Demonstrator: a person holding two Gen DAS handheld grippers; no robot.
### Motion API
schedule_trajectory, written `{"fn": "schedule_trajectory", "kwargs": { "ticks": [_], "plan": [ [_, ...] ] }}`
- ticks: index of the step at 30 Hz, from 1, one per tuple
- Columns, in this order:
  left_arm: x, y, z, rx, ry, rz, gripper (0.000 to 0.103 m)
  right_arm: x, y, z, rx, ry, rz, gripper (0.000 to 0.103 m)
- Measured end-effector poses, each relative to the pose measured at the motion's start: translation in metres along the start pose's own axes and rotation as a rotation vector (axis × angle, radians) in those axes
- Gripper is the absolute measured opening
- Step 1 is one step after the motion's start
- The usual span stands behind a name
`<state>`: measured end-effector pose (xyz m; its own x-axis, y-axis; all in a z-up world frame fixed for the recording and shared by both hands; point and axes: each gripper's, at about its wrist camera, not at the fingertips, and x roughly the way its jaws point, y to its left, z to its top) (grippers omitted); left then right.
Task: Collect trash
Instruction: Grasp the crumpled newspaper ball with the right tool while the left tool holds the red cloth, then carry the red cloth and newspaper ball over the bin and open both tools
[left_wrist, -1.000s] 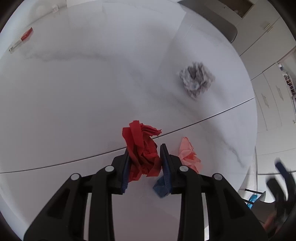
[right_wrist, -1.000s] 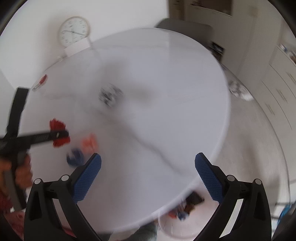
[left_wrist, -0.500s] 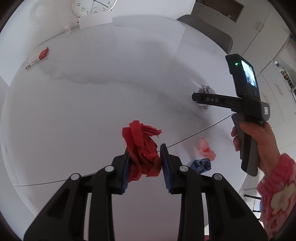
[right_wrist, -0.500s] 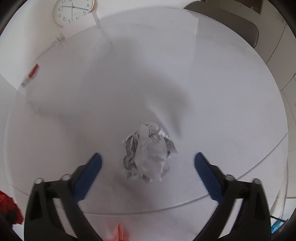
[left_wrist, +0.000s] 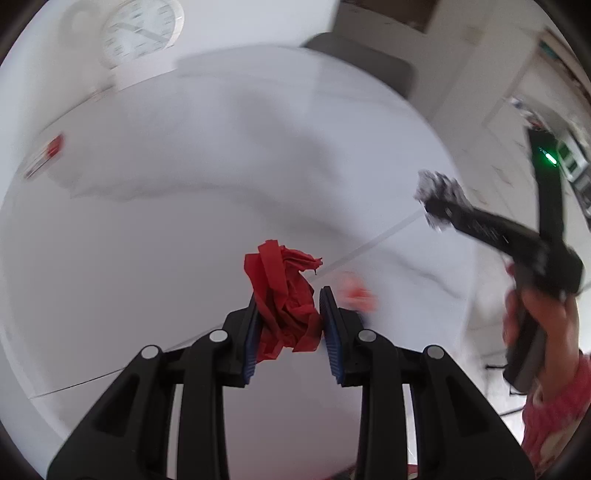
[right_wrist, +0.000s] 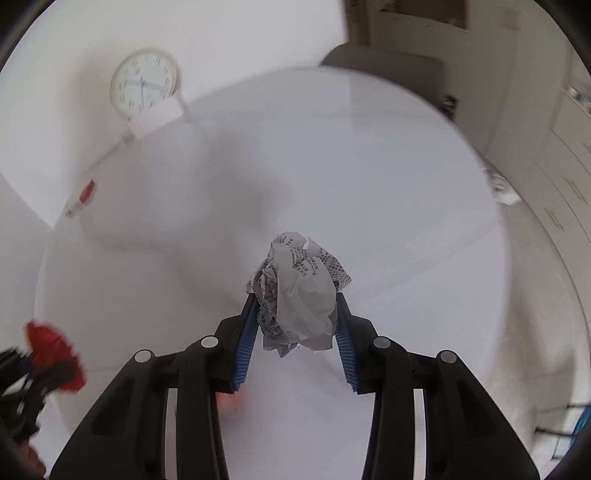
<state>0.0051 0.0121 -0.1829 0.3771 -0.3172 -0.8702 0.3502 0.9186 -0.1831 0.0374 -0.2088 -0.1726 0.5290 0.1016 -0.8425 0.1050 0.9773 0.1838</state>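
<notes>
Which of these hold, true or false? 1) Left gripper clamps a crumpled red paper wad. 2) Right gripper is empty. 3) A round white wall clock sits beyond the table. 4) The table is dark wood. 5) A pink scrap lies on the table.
1) True: the left gripper is shut on the crumpled red paper wad.
2) False: the right gripper, its jaws just closing, pinches a crumpled grey printed paper ball.
3) True: round white wall clock.
4) False: the round table is white marble-look.
5) True: pink scrap, blurred.
</notes>
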Motion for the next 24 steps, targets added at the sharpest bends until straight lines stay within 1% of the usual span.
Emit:
{"fn": "schedule_trajectory", "kwargs": {
  "ticks": [2, 5, 6, 9, 10, 12, 14, 17, 18, 20, 21, 22, 23, 24],
  "plan": [
    [-0.002, -0.024, -0.002, 0.046, -0.002, -0.043, 0.030, -0.038, -0.024, -0.027, 0.031, -0.019, -0.034, 0.042],
    [0.000, -0.059, -0.005, 0.104, 0.011, -0.106, 0.030, -0.072, -0.053, -0.057, 0.076, -0.018, -0.091, 0.042],
    [0.004, -0.077, -0.008, 0.135, 0.026, -0.135, 0.030, -0.087, -0.068, -0.075, 0.109, -0.014, -0.109, 0.042],
    [0.010, -0.113, -0.014, 0.202, 0.051, -0.173, 0.030, -0.104, -0.092, -0.111, 0.157, 0.001, -0.166, 0.043],
    [0.011, -0.125, -0.016, 0.227, 0.055, -0.183, 0.030, -0.108, -0.103, -0.125, 0.178, 0.012, -0.189, 0.043],
    [0.014, -0.149, -0.021, 0.274, 0.068, -0.202, 0.030, -0.111, -0.125, -0.149, 0.231, 0.041, -0.203, 0.043],
    [0.014, -0.168, -0.025, 0.310, 0.078, -0.214, 0.030, -0.106, -0.143, -0.170, 0.278, 0.067, -0.210, 0.043],
    [0.015, -0.194, -0.032, 0.357, 0.091, -0.219, 0.030, -0.090, -0.166, -0.201, 0.317, 0.120, -0.225, 0.044],
    [0.015, -0.198, -0.034, 0.366, 0.093, -0.220, 0.030, -0.087, -0.174, -0.209, 0.328, 0.133, -0.221, 0.048],
    [0.014, -0.210, -0.040, 0.384, 0.095, -0.215, 0.030, -0.075, -0.188, -0.220, 0.347, 0.161, -0.215, 0.068],
    [0.014, -0.215, -0.041, 0.391, 0.096, -0.211, 0.030, -0.067, -0.192, -0.224, 0.351, 0.175, -0.233, 0.087],
    [0.014, -0.219, -0.042, 0.396, 0.098, -0.209, 0.030, -0.069, -0.193, -0.230, 0.351, 0.174, -0.252, 0.100],
    [0.014, -0.222, -0.044, 0.400, 0.100, -0.206, 0.030, -0.065, -0.195, -0.232, 0.350, 0.172, -0.279, 0.101],
    [0.012, -0.222, -0.047, 0.403, 0.101, -0.204, 0.030, -0.064, -0.196, -0.234, 0.351, 0.177, -0.280, 0.101]
  ]
}}
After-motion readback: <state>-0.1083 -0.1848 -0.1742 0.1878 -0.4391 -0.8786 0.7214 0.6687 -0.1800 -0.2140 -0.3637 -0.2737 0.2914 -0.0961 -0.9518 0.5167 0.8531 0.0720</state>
